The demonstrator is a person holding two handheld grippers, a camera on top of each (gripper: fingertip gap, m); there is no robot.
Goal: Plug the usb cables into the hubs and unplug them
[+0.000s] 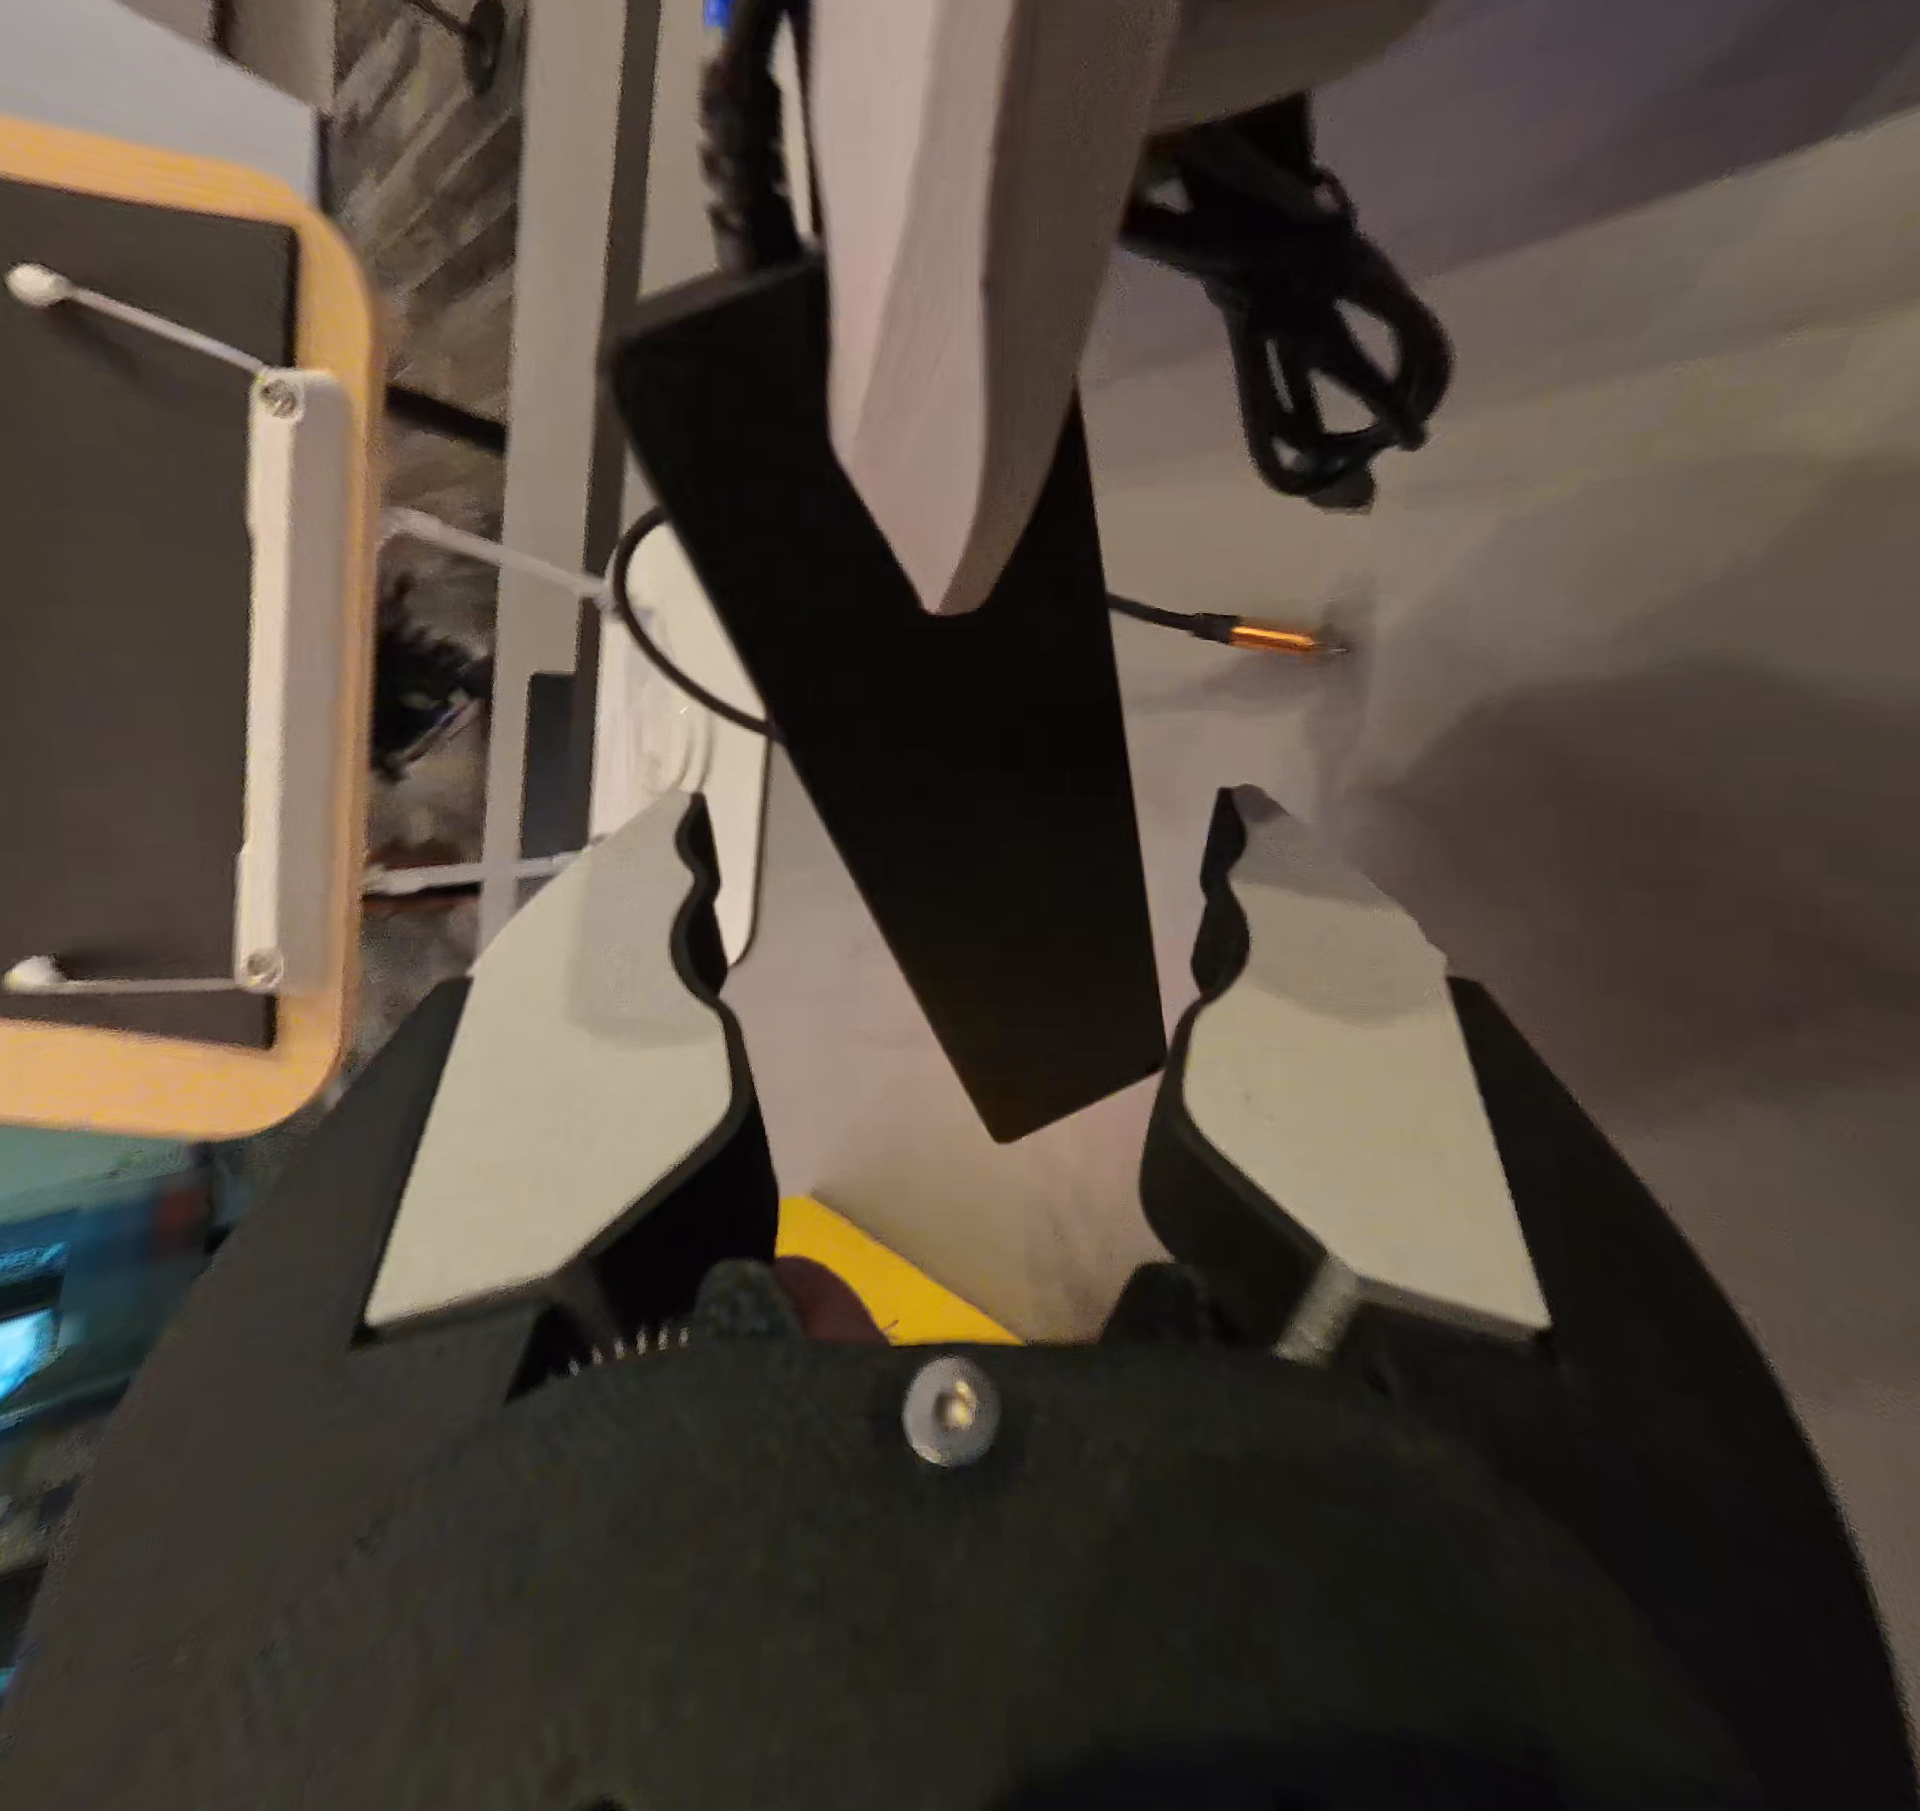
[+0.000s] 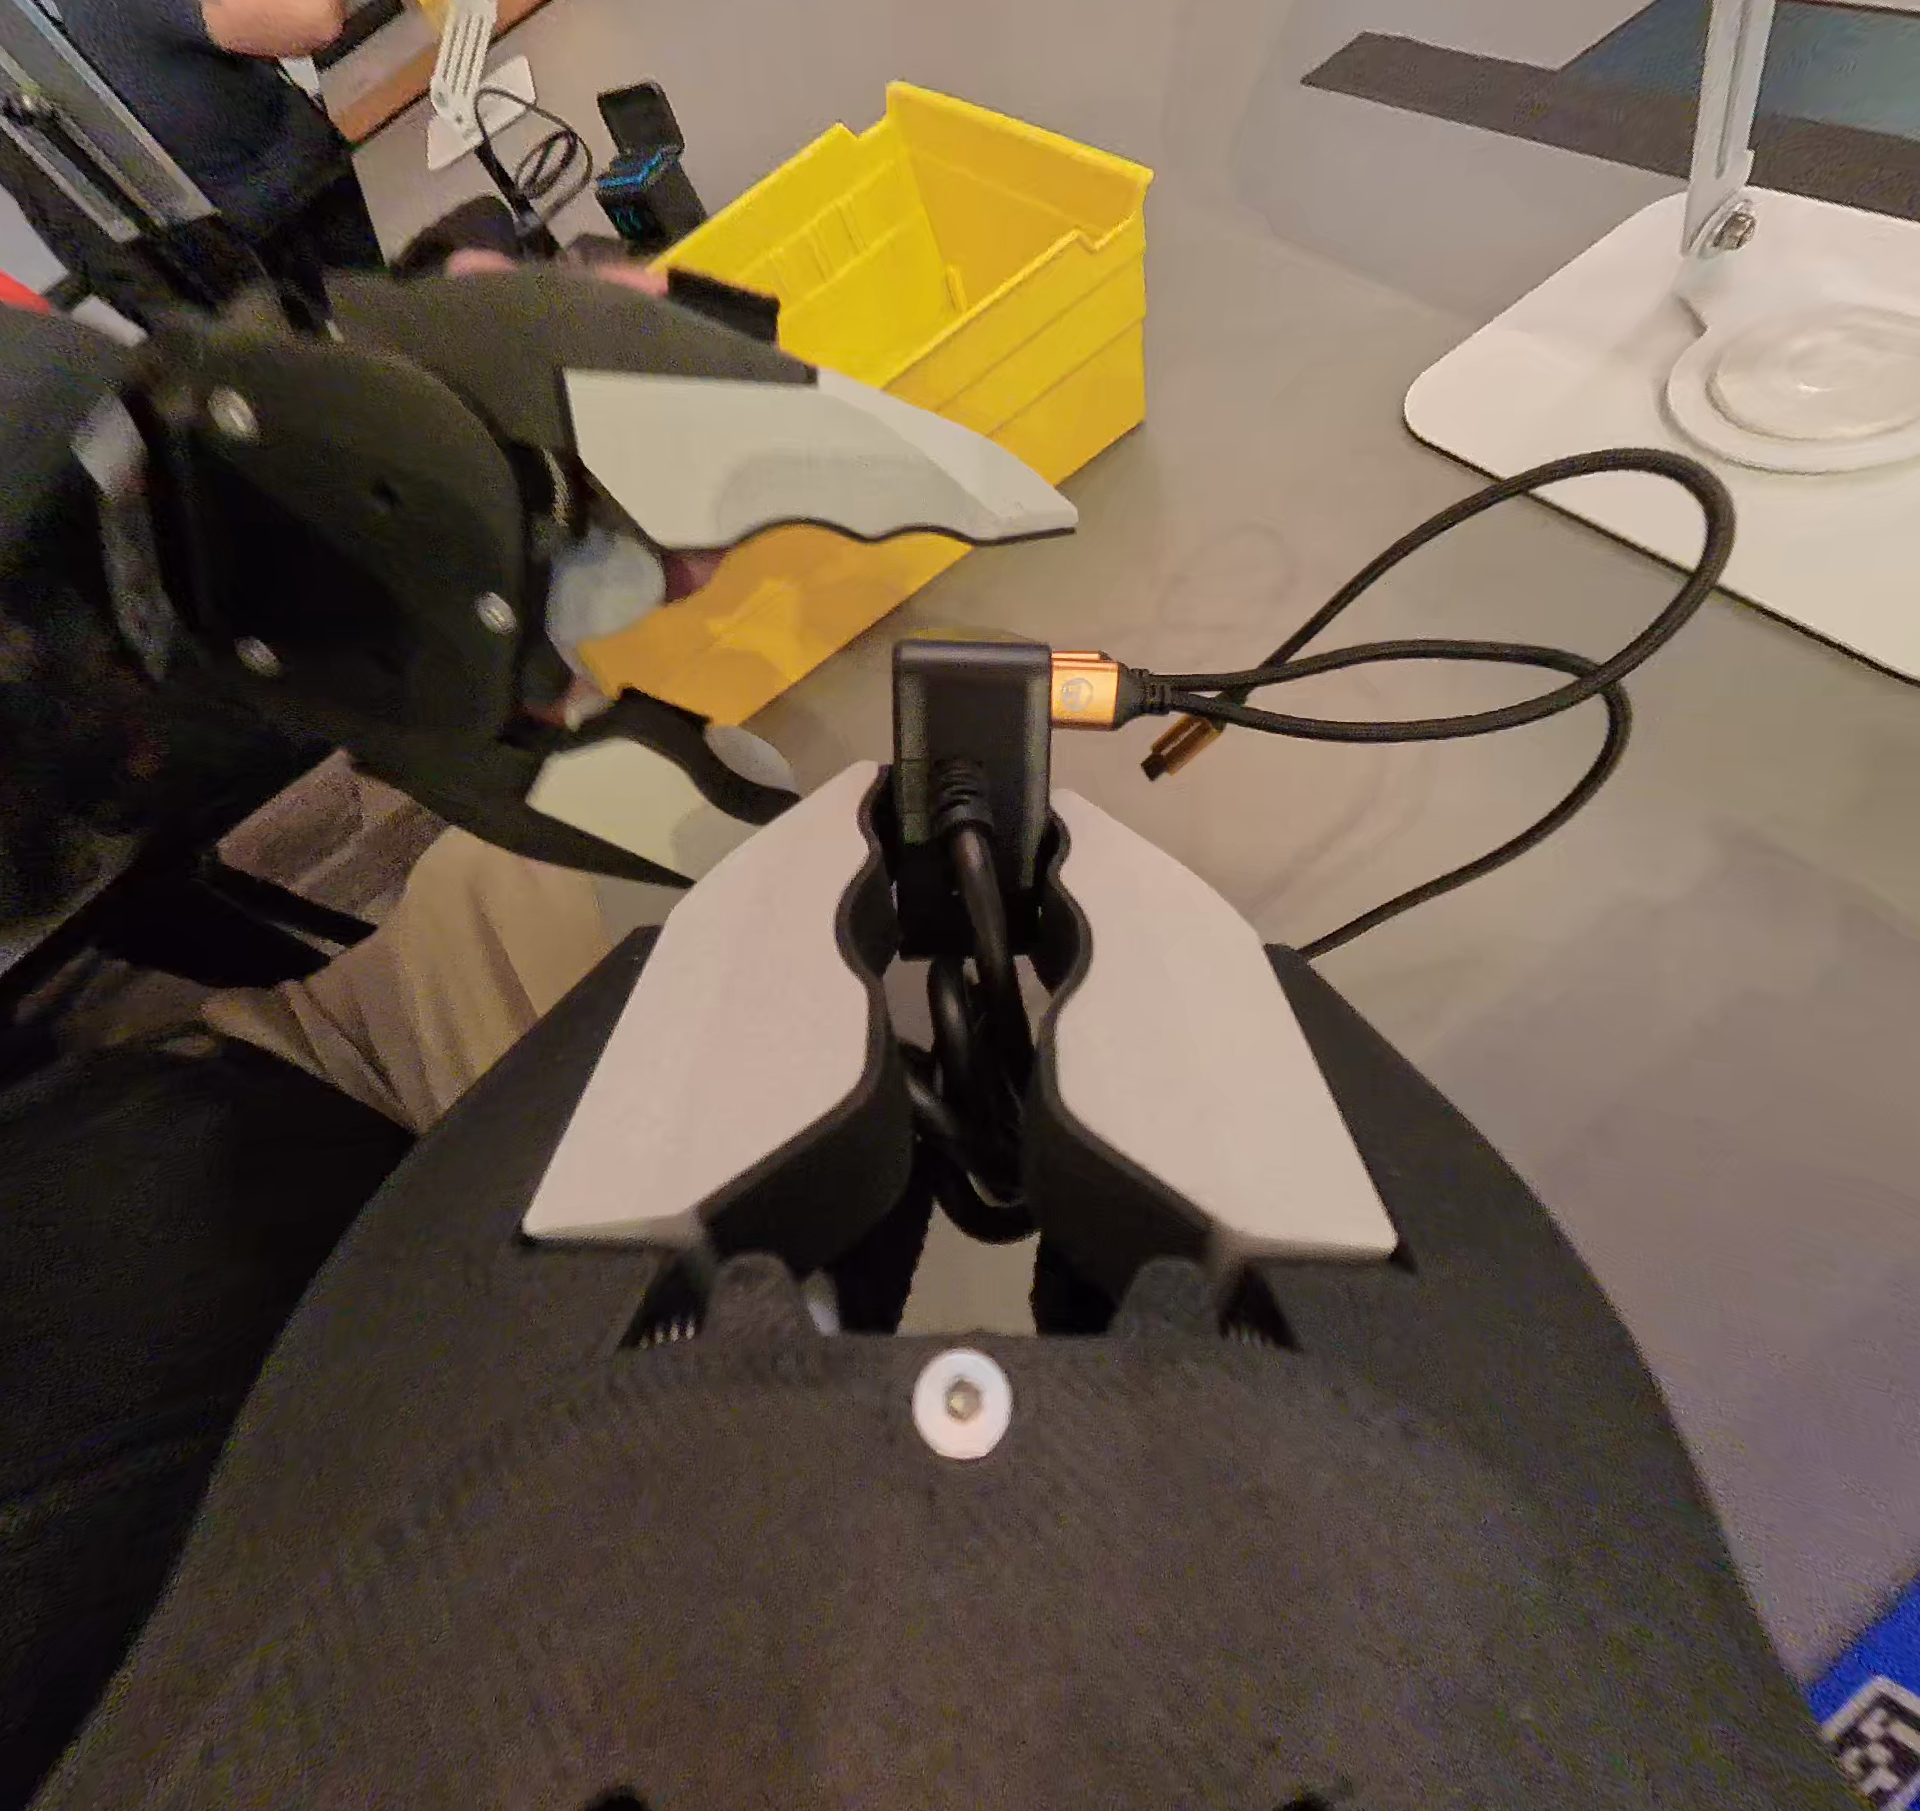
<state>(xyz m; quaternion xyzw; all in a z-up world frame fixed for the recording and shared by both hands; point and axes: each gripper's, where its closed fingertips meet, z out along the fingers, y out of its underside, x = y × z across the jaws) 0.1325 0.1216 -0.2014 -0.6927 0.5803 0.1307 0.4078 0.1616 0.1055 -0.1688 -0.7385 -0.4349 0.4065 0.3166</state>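
Observation:
My right gripper is shut on a black usb hub and holds it above the grey table. An orange usb plug sits in the hub's right side. Its black braided cable loops over the table, and its free orange end lies near the hub. My left gripper is open and empty just left of the hub. In the left wrist view the left gripper stands open around the hub's near end, with the orange plug to the right.
A yellow bin stands behind the left gripper. A white stand base is at the right. The hub's own black cable runs back between my right fingers. A wood-rimmed board is at the left. A person sits at the far left. Tip to tip, the grippers are about 5 centimeters apart.

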